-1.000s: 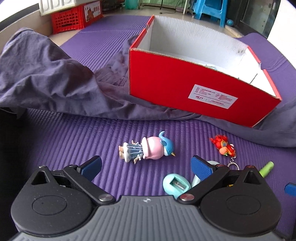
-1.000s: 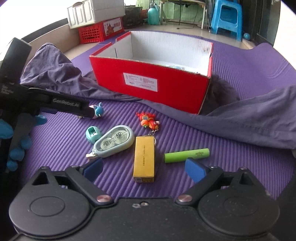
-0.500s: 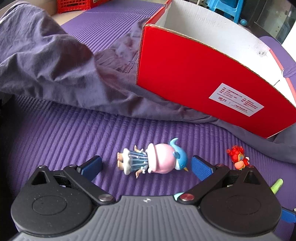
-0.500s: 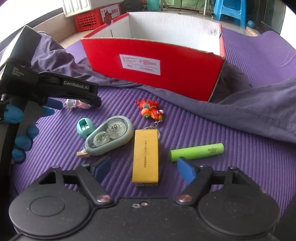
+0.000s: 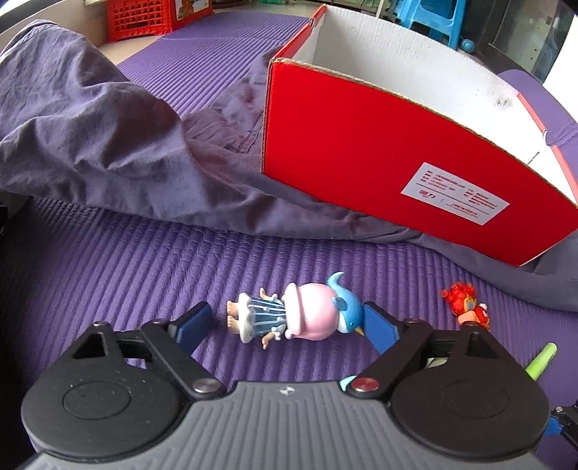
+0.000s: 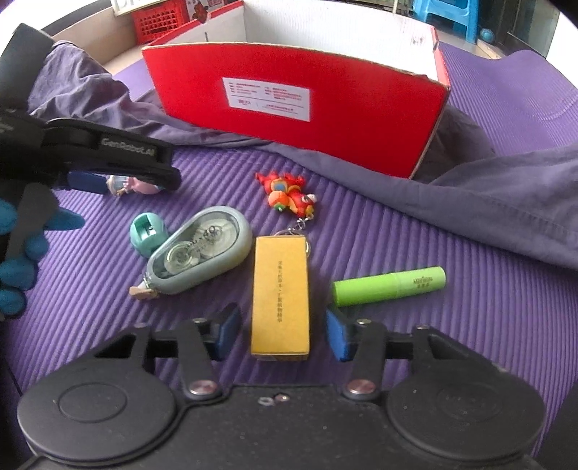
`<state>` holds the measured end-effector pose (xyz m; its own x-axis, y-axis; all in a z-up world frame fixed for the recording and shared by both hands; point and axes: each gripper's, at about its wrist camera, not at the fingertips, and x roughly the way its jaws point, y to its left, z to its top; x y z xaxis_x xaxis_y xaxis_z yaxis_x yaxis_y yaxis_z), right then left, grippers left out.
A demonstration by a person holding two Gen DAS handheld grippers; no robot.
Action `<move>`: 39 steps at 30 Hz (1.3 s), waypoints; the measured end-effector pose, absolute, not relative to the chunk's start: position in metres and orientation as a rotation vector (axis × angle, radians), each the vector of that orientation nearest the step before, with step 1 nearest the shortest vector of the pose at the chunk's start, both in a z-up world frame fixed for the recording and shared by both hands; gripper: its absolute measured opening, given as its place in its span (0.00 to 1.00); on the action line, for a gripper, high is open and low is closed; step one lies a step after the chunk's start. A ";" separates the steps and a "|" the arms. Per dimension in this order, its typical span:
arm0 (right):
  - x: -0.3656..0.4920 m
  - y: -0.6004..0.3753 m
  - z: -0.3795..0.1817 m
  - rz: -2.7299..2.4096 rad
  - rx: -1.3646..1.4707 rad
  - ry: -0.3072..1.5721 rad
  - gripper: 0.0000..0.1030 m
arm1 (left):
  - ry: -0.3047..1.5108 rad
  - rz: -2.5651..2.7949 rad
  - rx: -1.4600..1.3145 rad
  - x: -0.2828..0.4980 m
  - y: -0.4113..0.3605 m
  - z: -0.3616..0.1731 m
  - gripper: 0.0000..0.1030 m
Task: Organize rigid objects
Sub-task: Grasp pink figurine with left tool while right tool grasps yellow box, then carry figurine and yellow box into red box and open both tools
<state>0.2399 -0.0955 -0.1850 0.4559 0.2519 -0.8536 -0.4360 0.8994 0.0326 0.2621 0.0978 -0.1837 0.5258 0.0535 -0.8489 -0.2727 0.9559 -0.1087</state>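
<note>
A pink and blue toy figure (image 5: 296, 318) lies on the purple mat between the open fingers of my left gripper (image 5: 287, 325); neither pad touches it. In the right wrist view the figure (image 6: 133, 185) is partly hidden behind the left gripper. My right gripper (image 6: 281, 334) is open around the near end of a yellow box (image 6: 281, 294). Around it lie a grey tape dispenser (image 6: 202, 258), a teal sharpener (image 6: 147, 235), a red keychain toy (image 6: 287, 193) and a green tube (image 6: 390, 285). The red cardboard box (image 6: 300, 108) stands open behind.
A rumpled purple-grey cloth (image 5: 108, 144) lies left of and under the red box (image 5: 397, 173), and another fold (image 6: 505, 202) lies to the right. A red crate (image 5: 148, 18) and a blue stool (image 5: 433, 21) stand beyond the mat.
Both grippers moved forward and down. The left one now brackets the toy figure. The right one closed in around the yellow box and its fingers narrowed.
</note>
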 end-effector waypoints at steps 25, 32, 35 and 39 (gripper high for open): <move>0.228 -0.102 -0.159 0.408 -0.108 0.994 0.27 | 0.976 0.127 -0.186 0.240 0.085 -0.147 0.76; 0.219 -0.112 -0.130 0.410 -0.065 0.970 0.27 | 0.937 0.095 -0.169 0.226 0.073 -0.111 0.76; 0.217 -0.116 -0.113 0.413 -0.056 0.947 0.27 | 0.900 0.084 -0.162 0.219 0.067 -0.091 0.76; 0.218 -0.121 -0.088 0.416 -0.051 0.919 0.27 | 0.852 0.055 -0.146 0.211 0.057 -0.063 0.76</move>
<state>0.2177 -0.1208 -0.0884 0.5327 0.3277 -0.7803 -0.3705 0.9192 0.1332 0.2114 0.0572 -0.0631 0.6580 -0.0102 -0.7529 -0.1068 0.9885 -0.1067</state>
